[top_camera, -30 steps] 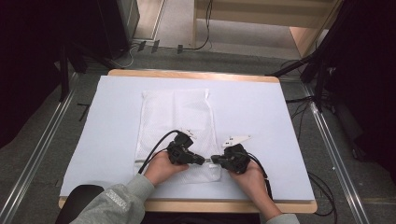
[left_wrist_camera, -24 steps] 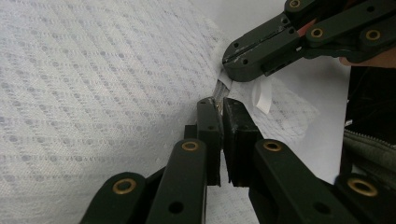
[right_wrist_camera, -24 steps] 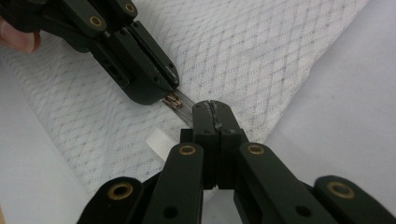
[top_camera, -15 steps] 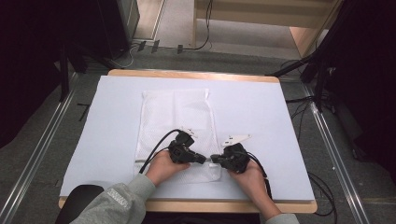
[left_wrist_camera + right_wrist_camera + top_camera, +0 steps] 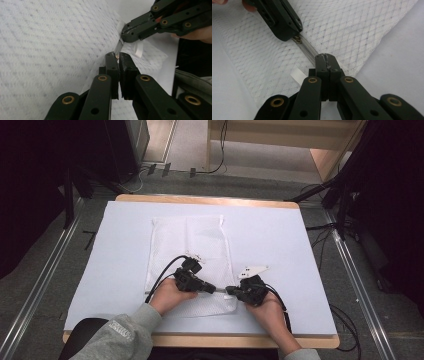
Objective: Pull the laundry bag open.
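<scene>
- White mesh bag (image 5: pixel 192 262) lies flat on the pale blue table cover (image 5: pixel 300 240), its near end at the person's side of the table, its far end reaching toward the middle.
- Nearest the person, both hands come in from the bottom of the high view; a grey sleeve (image 5: pixel 117 337) covers the left forearm.
- Left gripper (image 5: pixel 209 288) has its jaws pressed together on the zipper pull (image 5: pixel 297 39) at the bag's near edge.
- Right gripper (image 5: pixel 231 291) faces it, tips near each other; its jaws are clamped on the end of the zipper (image 5: pixel 309 51), beside a small white tag (image 5: pixel 298 74).
- Between the two grippers a short stretch of zipper shows.
- Farther off, the wooden table edge (image 5: pixel 200 199) and grey floor (image 5: pixel 280 180) with cables (image 5: pixel 220 150).
</scene>
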Demonstrator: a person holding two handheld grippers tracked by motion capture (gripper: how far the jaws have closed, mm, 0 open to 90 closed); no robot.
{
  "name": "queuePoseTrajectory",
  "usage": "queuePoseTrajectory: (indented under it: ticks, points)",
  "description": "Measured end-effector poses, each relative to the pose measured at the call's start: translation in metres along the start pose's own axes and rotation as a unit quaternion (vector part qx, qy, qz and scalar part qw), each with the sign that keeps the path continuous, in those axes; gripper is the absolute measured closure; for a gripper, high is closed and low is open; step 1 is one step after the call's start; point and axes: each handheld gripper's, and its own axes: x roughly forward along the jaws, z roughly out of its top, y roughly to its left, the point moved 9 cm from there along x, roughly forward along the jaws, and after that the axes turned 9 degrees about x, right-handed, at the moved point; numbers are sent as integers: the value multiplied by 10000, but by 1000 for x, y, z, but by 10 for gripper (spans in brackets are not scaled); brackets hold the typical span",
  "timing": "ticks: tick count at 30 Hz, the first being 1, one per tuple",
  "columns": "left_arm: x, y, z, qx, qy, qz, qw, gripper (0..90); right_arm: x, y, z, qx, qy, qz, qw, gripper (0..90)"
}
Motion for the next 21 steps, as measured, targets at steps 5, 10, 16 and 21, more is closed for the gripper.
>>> queuePoseTrajectory:
  ticks: [5,10,16,21]
  points:
    - [-10,2,-8,35,78,53,9999,880,0,0,0,-4,-35,37,10000,900]
    - [-25,5,-14,-51,38,12,10000,880,-1,-1,-1,20,-46,72,10000,900]
    - [-36,8,-21,2,77,85,9999,880,-1,-1,-1,-12,-40,98,9999,900]
    - [-44,10,-27,-42,56,95,9999,880,-1,-1,-1,-43,-39,120,9999,900]
